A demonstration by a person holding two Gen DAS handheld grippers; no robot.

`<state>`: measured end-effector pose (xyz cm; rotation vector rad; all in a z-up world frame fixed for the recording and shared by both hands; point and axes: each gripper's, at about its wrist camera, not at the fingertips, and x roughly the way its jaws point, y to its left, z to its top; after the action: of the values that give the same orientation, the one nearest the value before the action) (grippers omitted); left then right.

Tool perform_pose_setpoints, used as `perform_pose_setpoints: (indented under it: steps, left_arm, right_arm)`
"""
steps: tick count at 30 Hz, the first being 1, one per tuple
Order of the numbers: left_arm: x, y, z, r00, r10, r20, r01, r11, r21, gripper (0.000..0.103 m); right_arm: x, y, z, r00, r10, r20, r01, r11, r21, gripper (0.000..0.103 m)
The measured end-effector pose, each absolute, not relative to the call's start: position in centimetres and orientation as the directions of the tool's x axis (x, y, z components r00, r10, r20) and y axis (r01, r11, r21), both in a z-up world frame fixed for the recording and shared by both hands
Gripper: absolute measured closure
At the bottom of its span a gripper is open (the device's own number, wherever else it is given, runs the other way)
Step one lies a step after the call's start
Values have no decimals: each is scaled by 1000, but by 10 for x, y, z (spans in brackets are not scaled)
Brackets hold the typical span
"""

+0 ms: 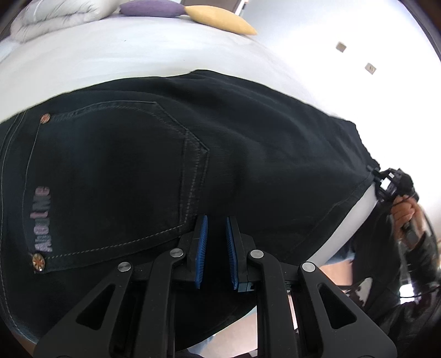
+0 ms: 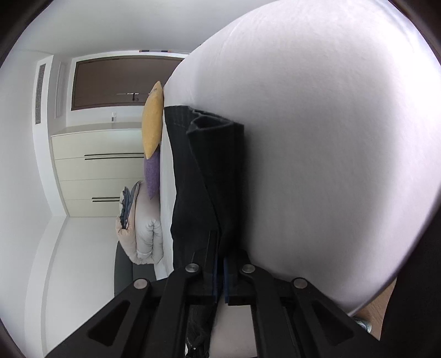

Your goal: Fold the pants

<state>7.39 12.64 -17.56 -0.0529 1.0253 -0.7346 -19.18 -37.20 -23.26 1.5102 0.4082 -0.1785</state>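
Left tongs (image 1: 216, 220) nearly closed, pads pinching fabric; right tongs (image 1: 379, 179) at three o'clock, clamped shut, hand (image 1: 405, 213) gripping handle.

A white bed (image 2: 330, 137) fills much of the room. On it lie a yellow cushion (image 2: 152, 121), a purple cushion (image 2: 152, 176) and a folded quilt (image 2: 146, 231). Beyond stand cream drawers (image 2: 99, 176), a brown panel (image 2: 115, 82) and white walls (image 2: 24, 137).

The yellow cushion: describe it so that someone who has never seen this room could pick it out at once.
Start at the white bed where the black pants lie. Along its far edge sit a folded pale duvet, a purple cushion and the yellow cushion. It is the only yellow one, at the row's end.
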Motion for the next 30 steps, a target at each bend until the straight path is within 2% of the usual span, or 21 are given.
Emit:
perform_pose_setpoints:
  steps: [3, 4, 6, 7, 8, 10, 11, 12, 13, 14, 15, 18, 20, 23, 26, 29, 30]
  left_arm:
    - [71, 134, -173, 327, -582, -744, 527, 766, -368, 89]
    - [69, 137, -170, 337, -577, -744, 525, 771, -360, 89]
    - [64, 145, -163, 368, -560, -743, 516, 787, -337, 89]
    - [61, 150, -158, 384, -555, -738, 508, 794, -333, 89]
    - [60, 156, -153, 400, -551, -733, 498, 802, -331, 89]
    - [60, 175, -142, 441, -545, -713, 469, 817, -335, 89]
    - [63, 185, -137, 464, -541, -702, 451, 826, -339, 89]
    - [67, 194, -133, 484, -537, -691, 431, 833, -345, 89]
    - [74, 202, -130, 502, -529, -684, 407, 842, -353, 89]
    - [82, 208, -128, 514, -516, -685, 385, 852, -354, 89]
    - [92, 212, -127, 523, -500, -690, 368, 863, -346, 89]
    - [120, 205, -129, 525, -452, -722, 365, 885, -288, 89]
    - [137, 198, -136, 512, -410, -755, 351, 902, -252, 89]
    - [153, 192, -152, 483, -364, -796, 338, 916, -214, 89]
    - [154, 195, -162, 488, -349, -800, 351, 918, -187, 89]
    - [154, 185, -168, 520, -300, -800, 361, 926, -113, 89]
    - [156, 183, -169, 523, -297, -799, 359, 927, -109, 89]
  right_arm:
    - [-191, -376, -225, 919, 138, -369, 360, 84, 929, 98]
    - [-192, -378, -220, 915, 124, -383, 372, 106, 922, 93]
    - [-196, -379, -209, 904, 116, -411, 395, 136, 909, 75]
    - [-200, -380, -201, 896, 103, -431, 415, 145, 898, 70]
    - [-207, -382, -192, 882, 69, -467, 452, 160, 877, 57]
    - [-215, -379, -169, 838, -17, -545, 534, 224, 815, 45]
    - [-215, -376, -157, 801, -59, -596, 588, 266, 764, 43]
    - [-214, -372, -142, 748, -118, -654, 653, 315, 689, 43]
    - [-212, -370, -133, 739, -149, -657, 662, 342, 667, 43]
    - [-205, -364, -122, 755, -150, -639, 639, 387, 664, 49]
    - [-188, -354, -111, 774, -115, -623, 597, 463, 655, 58]
    - [-112, -303, -95, 750, 39, -660, 457, 690, 561, 70]
    - [-71, -281, -100, 714, 91, -695, 405, 755, 516, 77]
    - [-26, -268, -118, 653, 118, -748, 411, 775, 480, 80]
    - [14, -270, -145, 568, 131, -812, 436, 789, 433, 81]
    - [30, -276, -157, 537, 85, -839, 475, 792, 383, 103]
    - [31, -275, -157, 535, 73, -842, 475, 798, 371, 103]
